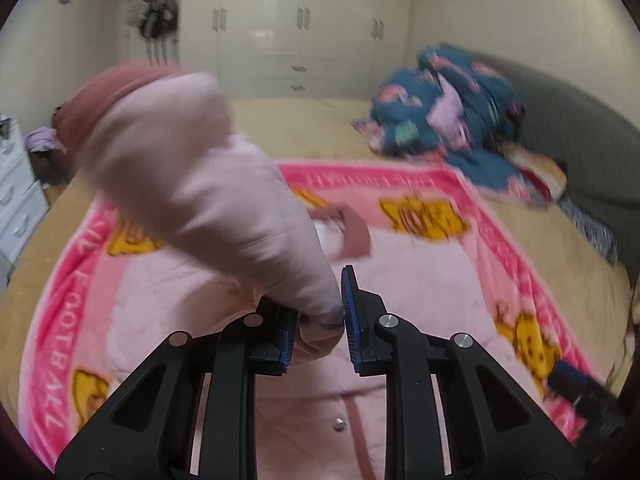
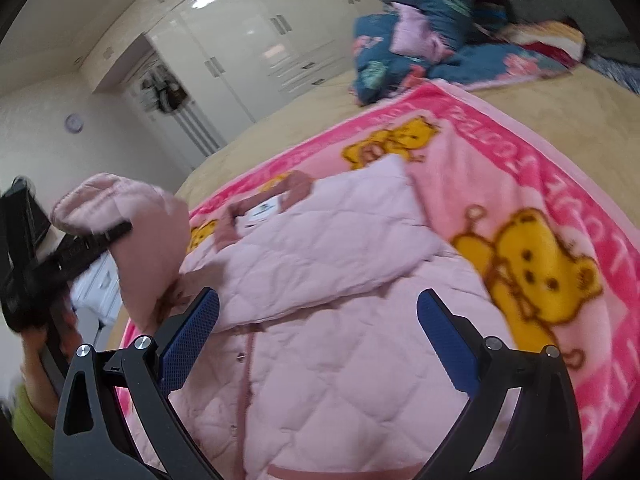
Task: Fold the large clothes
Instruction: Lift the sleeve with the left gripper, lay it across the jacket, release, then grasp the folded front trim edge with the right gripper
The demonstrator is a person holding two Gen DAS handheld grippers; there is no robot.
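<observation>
A pale pink quilted jacket (image 2: 328, 320) lies on a pink teddy-bear blanket (image 2: 532, 264) on the bed. Its right sleeve is folded across the chest. My left gripper (image 1: 320, 320) is shut on the cuff end of the other sleeve (image 1: 192, 168), which is lifted and rises up and to the left. In the right wrist view that lifted sleeve (image 2: 148, 240) and the left gripper (image 2: 60, 256) show at the left. My right gripper (image 2: 318, 340) is open and empty, just above the jacket's front. The jacket's snap placket (image 1: 340, 424) lies below the left gripper.
A heap of blue patterned bedding (image 1: 448, 120) lies at the far right of the tan bed (image 1: 320, 128), by a grey headboard (image 1: 580, 140). White wardrobes (image 1: 280, 40) stand behind. A white drawer unit (image 1: 16, 200) stands left of the bed.
</observation>
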